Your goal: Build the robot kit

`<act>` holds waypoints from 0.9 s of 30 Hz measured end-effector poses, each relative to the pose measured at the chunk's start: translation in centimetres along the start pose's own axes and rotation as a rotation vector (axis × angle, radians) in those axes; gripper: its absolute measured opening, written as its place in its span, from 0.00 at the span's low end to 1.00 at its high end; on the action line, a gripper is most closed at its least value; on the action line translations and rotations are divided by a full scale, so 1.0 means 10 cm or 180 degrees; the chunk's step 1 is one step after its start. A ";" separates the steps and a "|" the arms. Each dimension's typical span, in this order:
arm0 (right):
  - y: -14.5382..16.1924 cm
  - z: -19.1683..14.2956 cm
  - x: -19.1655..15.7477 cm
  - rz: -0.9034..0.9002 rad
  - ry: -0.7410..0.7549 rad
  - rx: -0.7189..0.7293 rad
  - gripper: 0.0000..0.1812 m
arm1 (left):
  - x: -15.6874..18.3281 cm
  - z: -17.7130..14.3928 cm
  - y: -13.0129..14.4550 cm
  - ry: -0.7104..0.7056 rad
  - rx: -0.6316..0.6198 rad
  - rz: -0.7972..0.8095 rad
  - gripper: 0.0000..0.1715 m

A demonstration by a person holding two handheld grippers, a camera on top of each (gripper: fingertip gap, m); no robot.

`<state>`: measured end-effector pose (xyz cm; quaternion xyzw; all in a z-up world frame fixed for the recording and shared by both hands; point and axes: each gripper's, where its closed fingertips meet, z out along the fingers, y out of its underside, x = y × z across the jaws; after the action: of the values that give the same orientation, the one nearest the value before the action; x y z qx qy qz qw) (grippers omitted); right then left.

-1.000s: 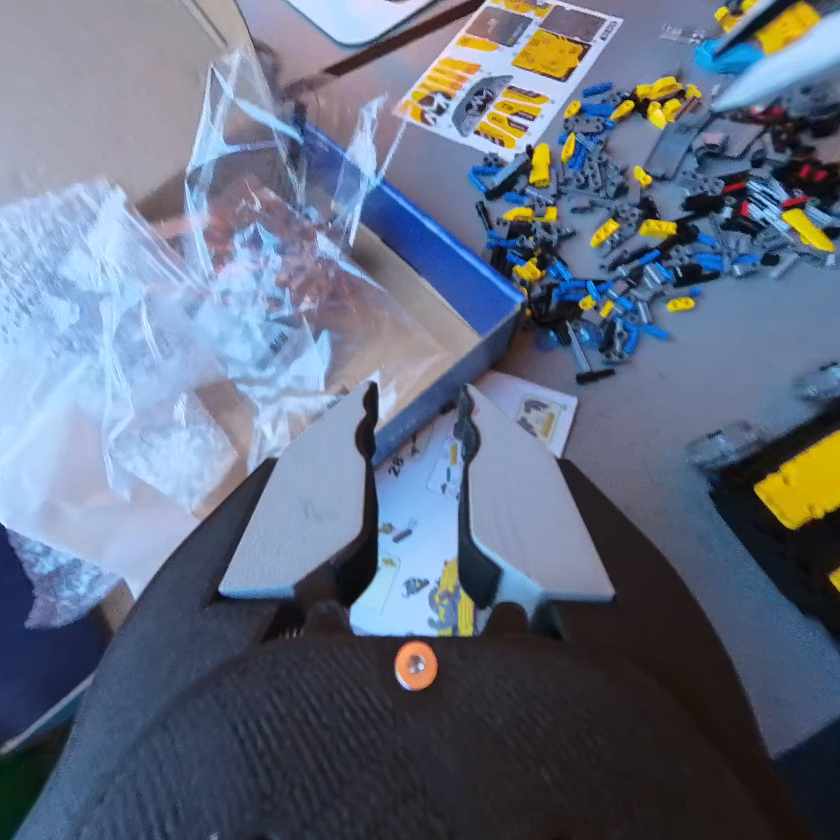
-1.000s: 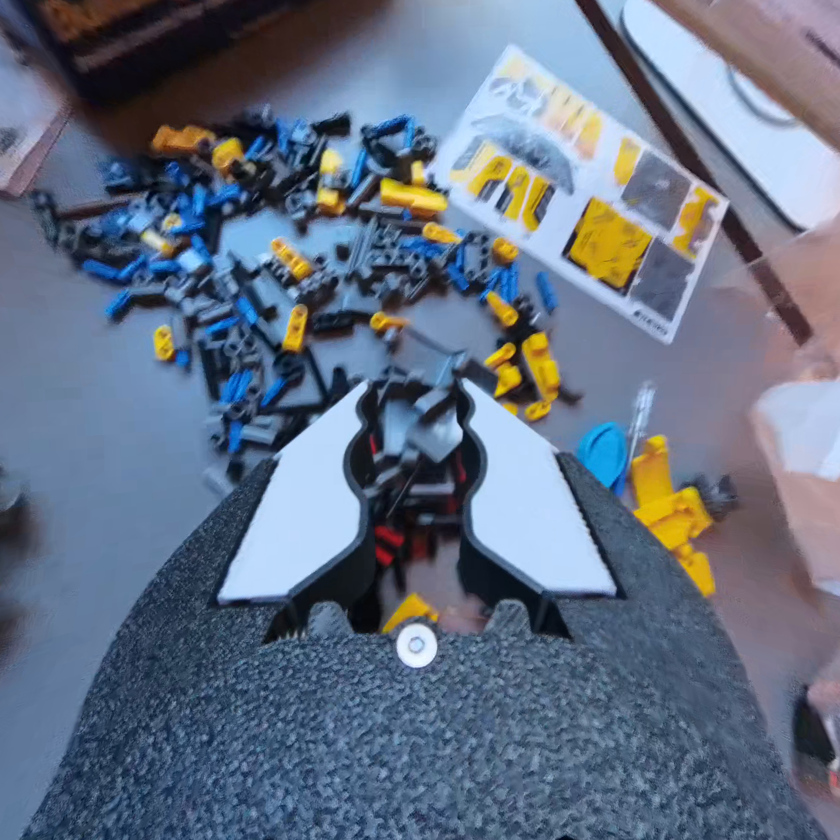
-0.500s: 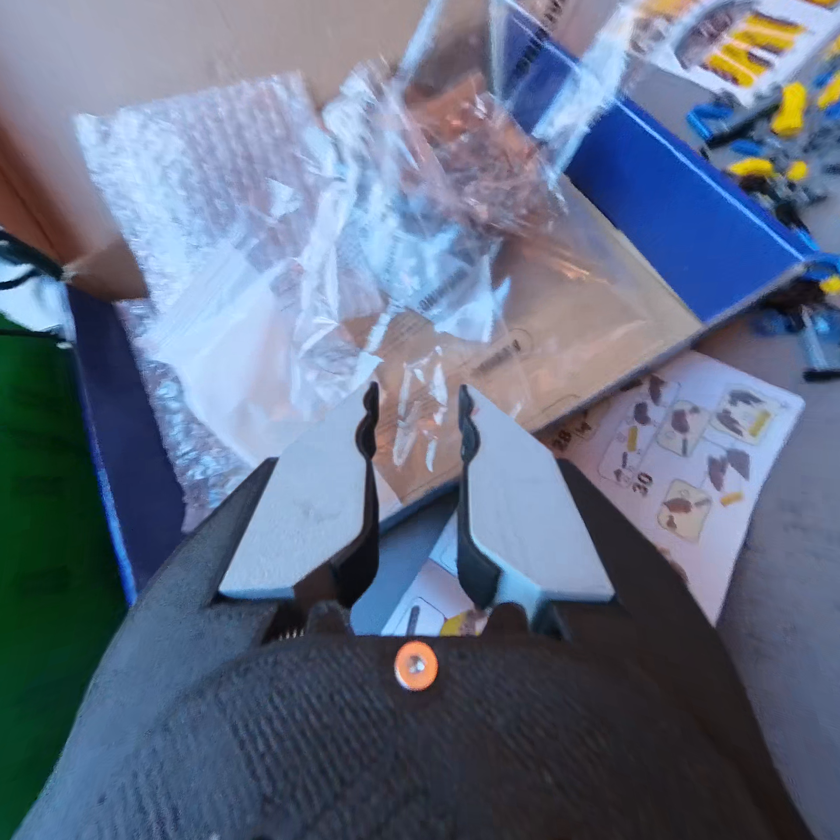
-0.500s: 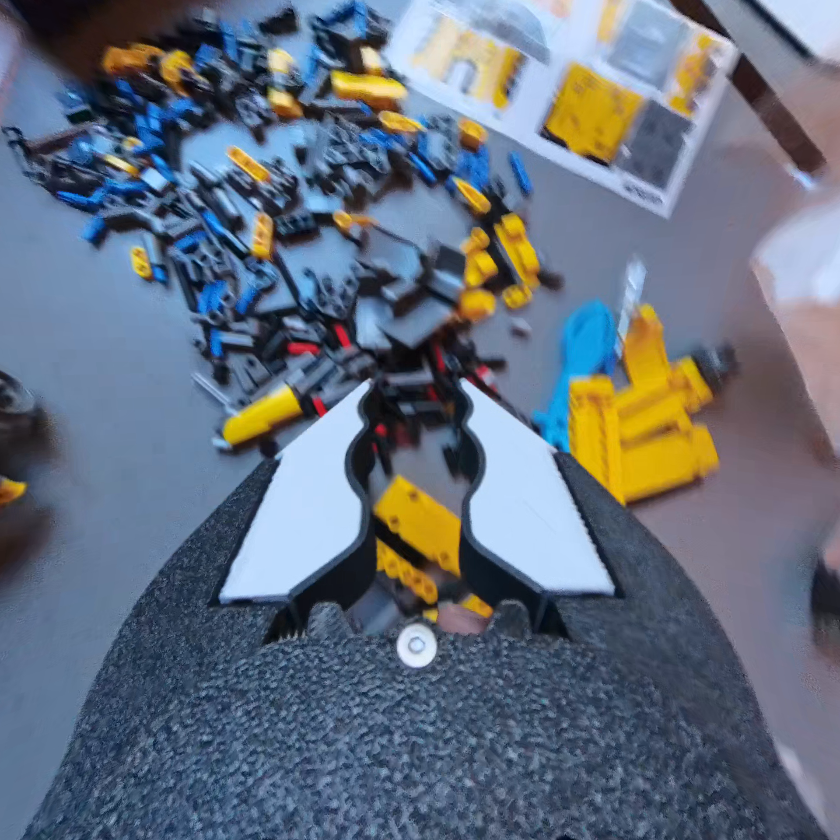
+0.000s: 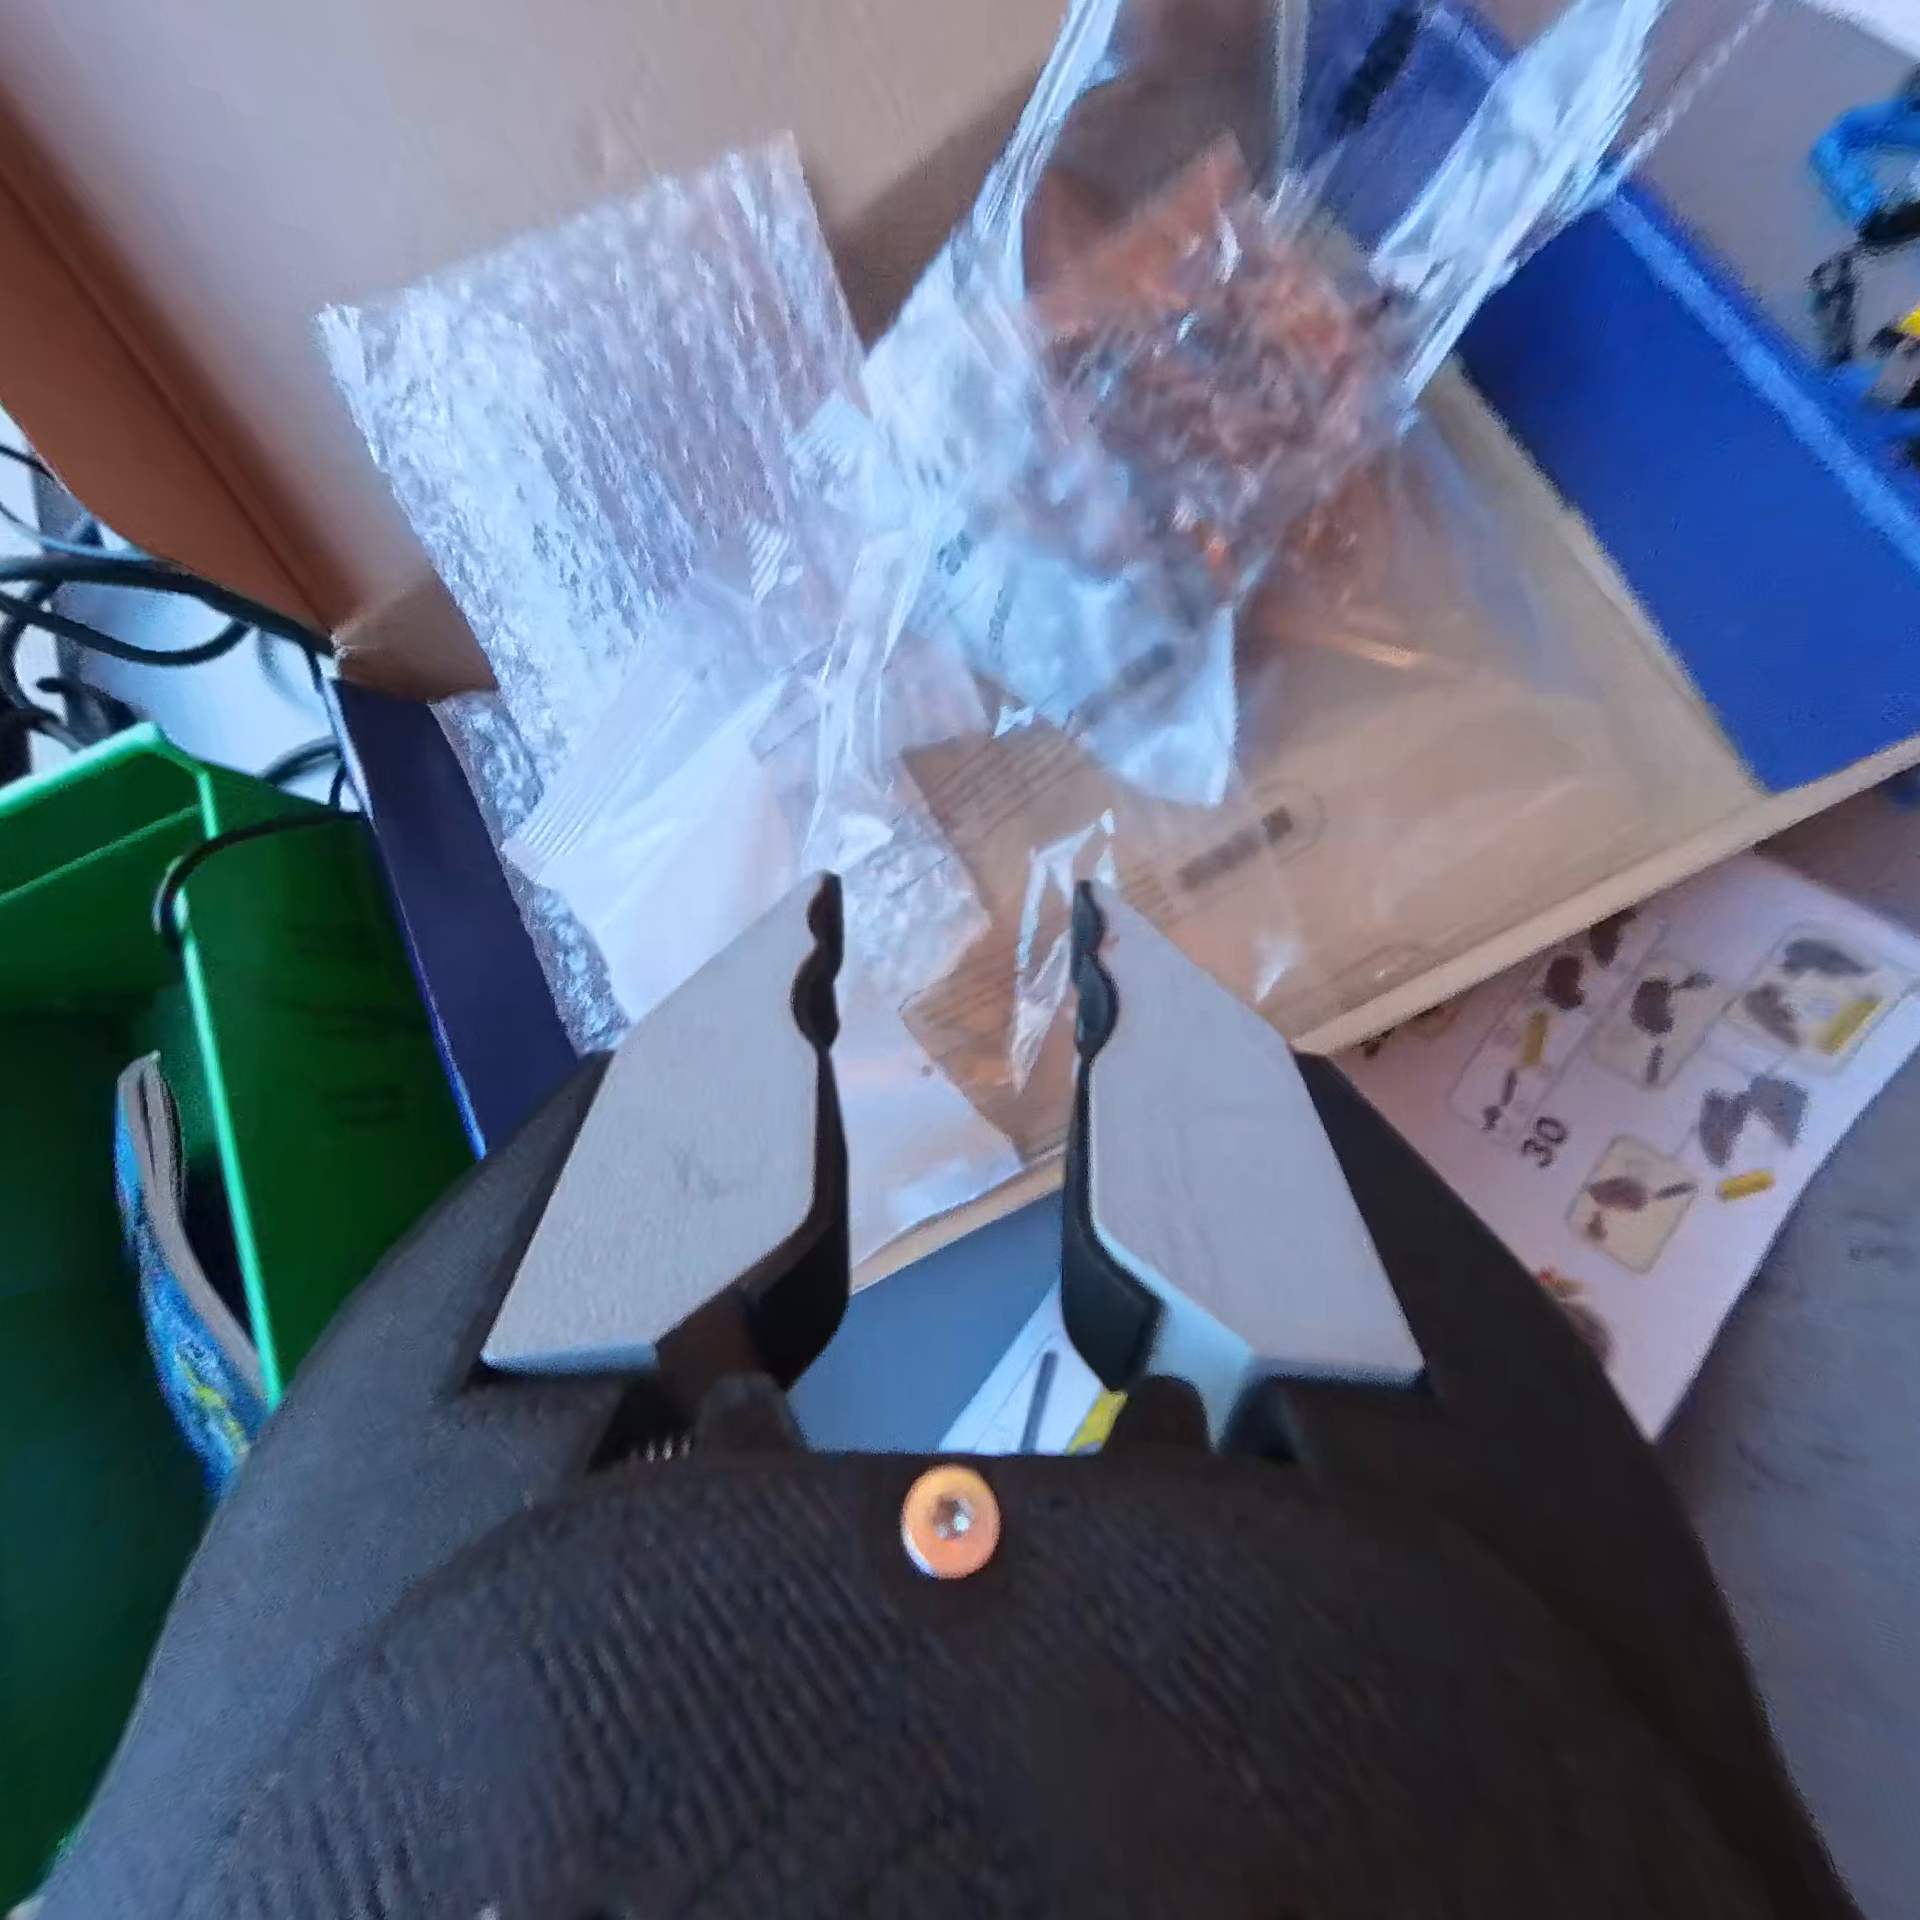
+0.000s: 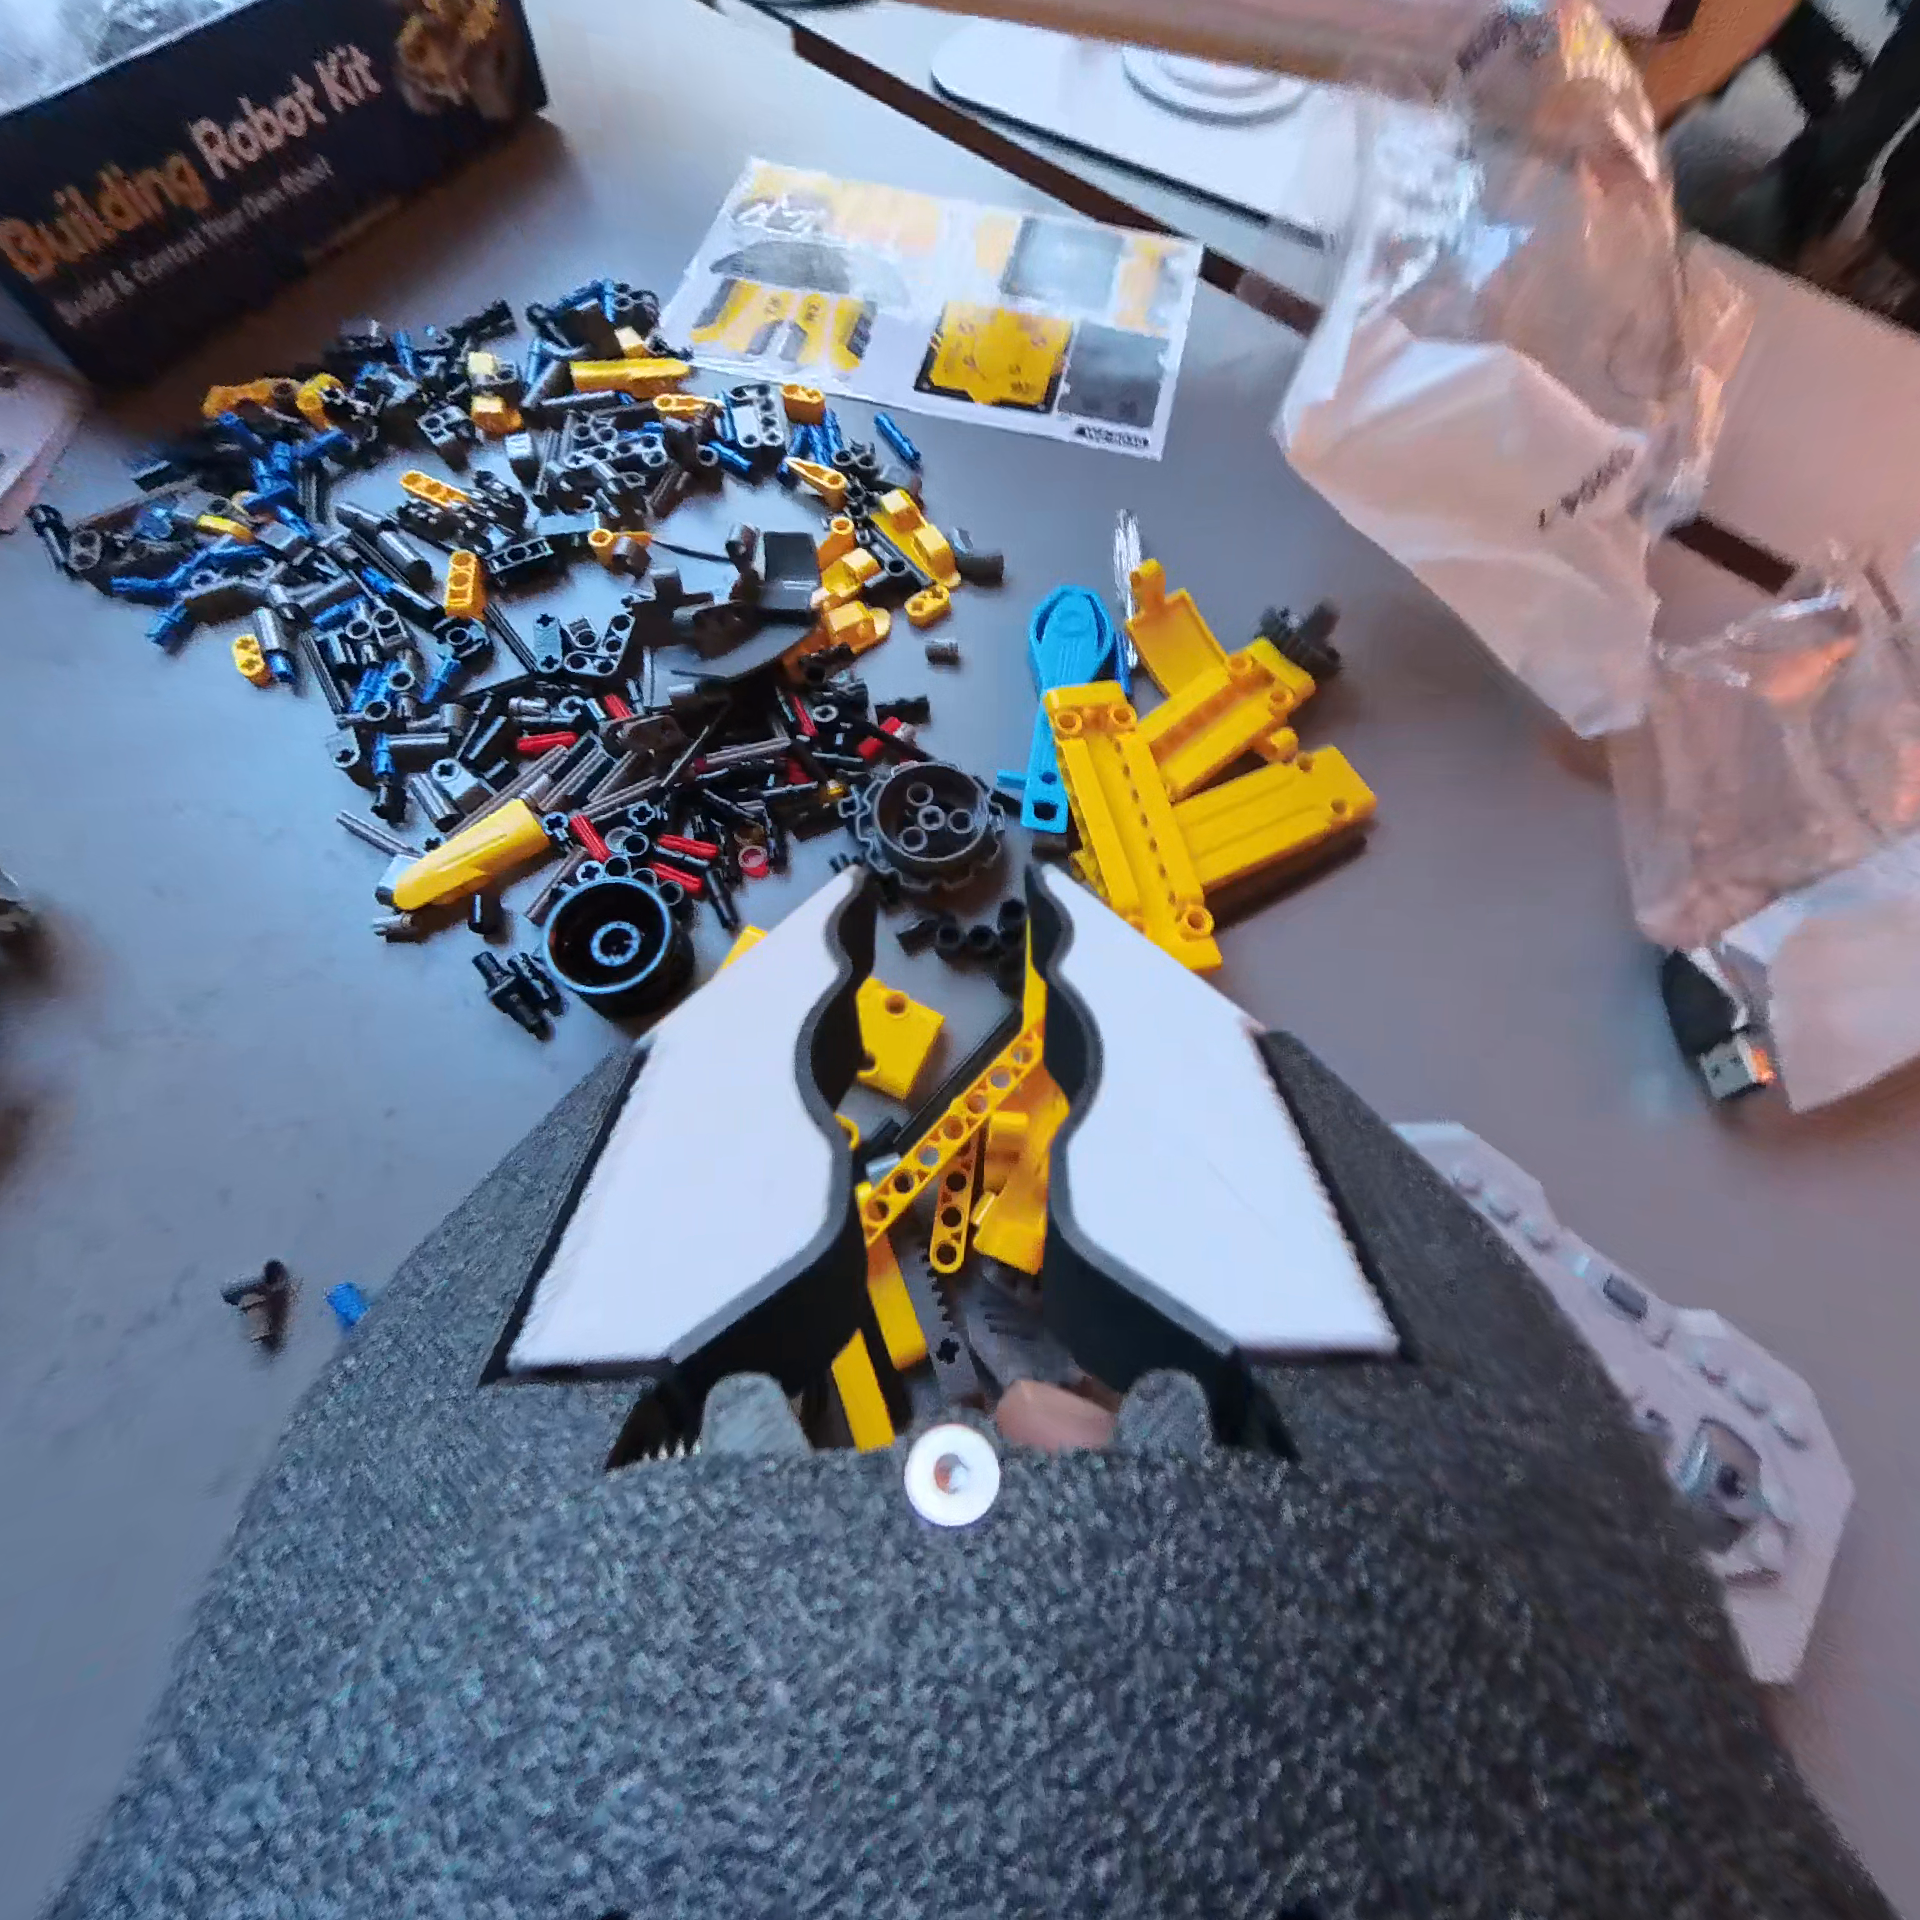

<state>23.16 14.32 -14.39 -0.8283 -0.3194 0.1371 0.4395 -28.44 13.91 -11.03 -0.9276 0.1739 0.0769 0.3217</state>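
Observation:
My left gripper [image 5: 956, 904] is open and empty. It hovers over the near edge of an open box [image 5: 1714, 436] with blue sides, which holds crumpled clear plastic bags [image 5: 1091, 499] and bubble wrap [image 5: 582, 416]. My right gripper [image 6: 948, 883] is open and empty above the near edge of a pile of small building pieces [image 6: 582, 623] in black, blue, yellow and red. A black toothed wheel [image 6: 930, 821] lies just past its tips. Yellow holed beams [image 6: 956, 1132] and a yellow block [image 6: 899, 1034] show between its fingers, lower down.
An instruction booklet [image 5: 1662, 1091] lies right of the box and a green bin [image 5: 104, 935] stands to its left. Around the pile are a sticker sheet [image 6: 935, 312], a dark kit box [image 6: 260, 156], large yellow parts [image 6: 1226, 790], a blue tool [image 6: 1070, 665], a black tyre [image 6: 613, 945] and plastic bags [image 6: 1538, 416]. My hands' fingertips stand some 50 cm from each other. The right tips stand about 6 cm off the black toothed wheel [image 6: 930, 821].
The left view has swung left, from the pile of pieces to the box of bags; the green bin came into view. The right gripper drew back to the pile's near edge. Both stayed open.

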 end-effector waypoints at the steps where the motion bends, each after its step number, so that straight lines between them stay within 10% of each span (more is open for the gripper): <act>1: 0.00 -0.01 0.04 -0.0102 0.0131 -0.0018 0.17 | 0.07 -0.02 -0.07 0.0045 0.0052 -0.0030 0.24; 13: 0.27 -0.28 0.72 0.0472 0.0757 -0.0052 0.17 | 1.25 0.00 -0.24 0.0750 -0.0114 0.0303 0.23; 27: 0.15 -0.12 0.00 -0.0216 0.0076 -0.0031 0.10 | -0.44 -0.24 -0.10 -0.0410 0.0029 -0.0918 0.25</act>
<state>24.35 12.91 -14.95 -0.8207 -0.3427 0.1106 0.4436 -32.08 14.34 -7.44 -0.9346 0.0184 0.0884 0.3440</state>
